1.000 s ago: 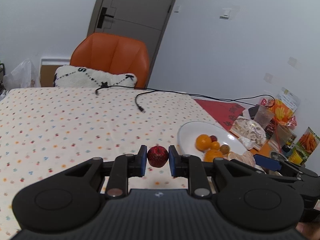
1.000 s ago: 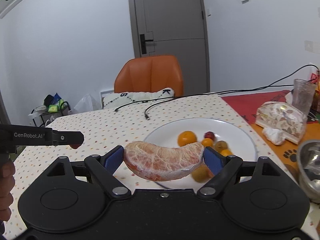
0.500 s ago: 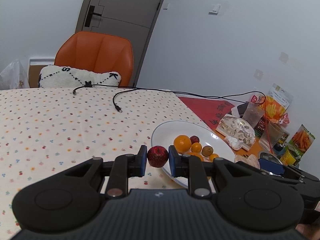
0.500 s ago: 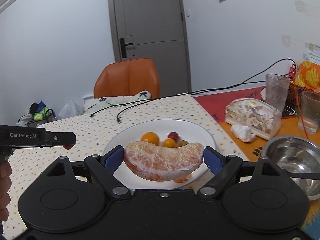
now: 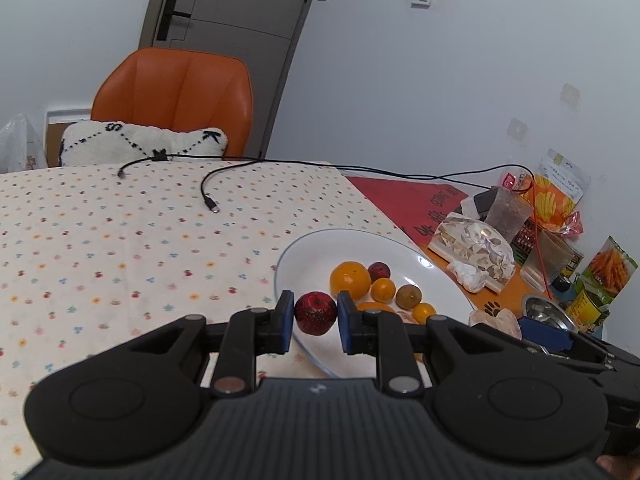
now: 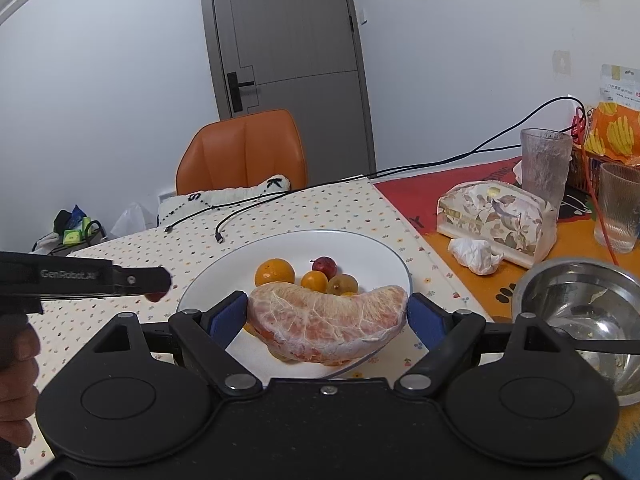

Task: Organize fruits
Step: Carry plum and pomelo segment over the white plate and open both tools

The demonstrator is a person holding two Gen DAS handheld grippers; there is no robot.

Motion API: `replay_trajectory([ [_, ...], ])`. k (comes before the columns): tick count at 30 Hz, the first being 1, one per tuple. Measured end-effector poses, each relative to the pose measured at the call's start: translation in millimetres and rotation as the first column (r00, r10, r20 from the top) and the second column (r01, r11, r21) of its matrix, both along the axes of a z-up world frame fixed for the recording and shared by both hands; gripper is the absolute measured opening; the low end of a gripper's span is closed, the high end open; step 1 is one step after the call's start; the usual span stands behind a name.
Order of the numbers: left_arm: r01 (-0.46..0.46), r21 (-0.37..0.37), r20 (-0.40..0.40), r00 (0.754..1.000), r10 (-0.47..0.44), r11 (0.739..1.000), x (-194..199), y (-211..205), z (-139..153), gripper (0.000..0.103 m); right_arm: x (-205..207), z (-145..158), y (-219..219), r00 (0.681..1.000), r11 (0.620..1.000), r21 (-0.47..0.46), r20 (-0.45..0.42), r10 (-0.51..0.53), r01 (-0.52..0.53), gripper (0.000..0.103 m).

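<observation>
My left gripper [image 5: 315,314] is shut on a small dark red fruit [image 5: 315,313], held over the near left rim of a white plate [image 5: 304,256]. On the plate lie an orange [image 5: 350,279], a small red fruit [image 5: 378,270], a small orange fruit [image 5: 383,289] and a brownish fruit [image 5: 408,295]. My right gripper [image 6: 326,320] is shut on a peeled pomelo segment [image 6: 326,322], held above the near edge of the same plate [image 6: 360,248]. The left gripper [image 6: 152,280] shows at the left of the right wrist view.
A steel bowl [image 6: 580,308] stands right of the plate, with a tissue pack [image 6: 496,216], a crumpled tissue [image 6: 474,254], glasses [image 6: 546,168] and snack bags behind it. Black cables [image 5: 208,196] lie across the dotted tablecloth [image 5: 100,240]. An orange chair [image 5: 176,100] stands at the far edge.
Both grippers have moved closer to the plate, each still holding its fruit. The plate now sits nearer and more central in both views.
</observation>
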State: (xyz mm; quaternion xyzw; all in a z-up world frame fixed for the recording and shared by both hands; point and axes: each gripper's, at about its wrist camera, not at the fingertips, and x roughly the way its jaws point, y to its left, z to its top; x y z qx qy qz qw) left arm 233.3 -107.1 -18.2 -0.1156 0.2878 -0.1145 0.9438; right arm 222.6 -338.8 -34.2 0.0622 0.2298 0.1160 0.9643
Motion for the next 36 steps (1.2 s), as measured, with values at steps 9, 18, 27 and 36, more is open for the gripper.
replay_trajectory([
  [9,0.000,0.019,-0.012,1.000,0.000,1.000,13.7,-10.7,-1.4,0.030,5.1,-3.0,11.0,0.999,1.000,0.005,-0.010,0.031,-0.031,0.084],
  [18,-0.072,0.027,-0.004,0.997,0.072,0.997,6.4,16.5,3.8,0.057,6.0,-11.4,34.4,0.998,0.999,0.010,-0.042,0.053,-0.053,0.084],
  [27,-0.118,0.009,-0.009,0.993,0.118,0.993,-7.1,49.4,5.7,0.058,15.6,-5.5,61.2,0.998,0.998,0.024,-0.036,0.055,-0.054,0.084],
  [36,-0.159,0.001,0.000,0.987,0.159,0.987,-21.4,73.3,8.2,0.062,13.9,-2.3,61.2,0.999,0.998,0.060,-0.037,0.029,-0.027,0.089],
])
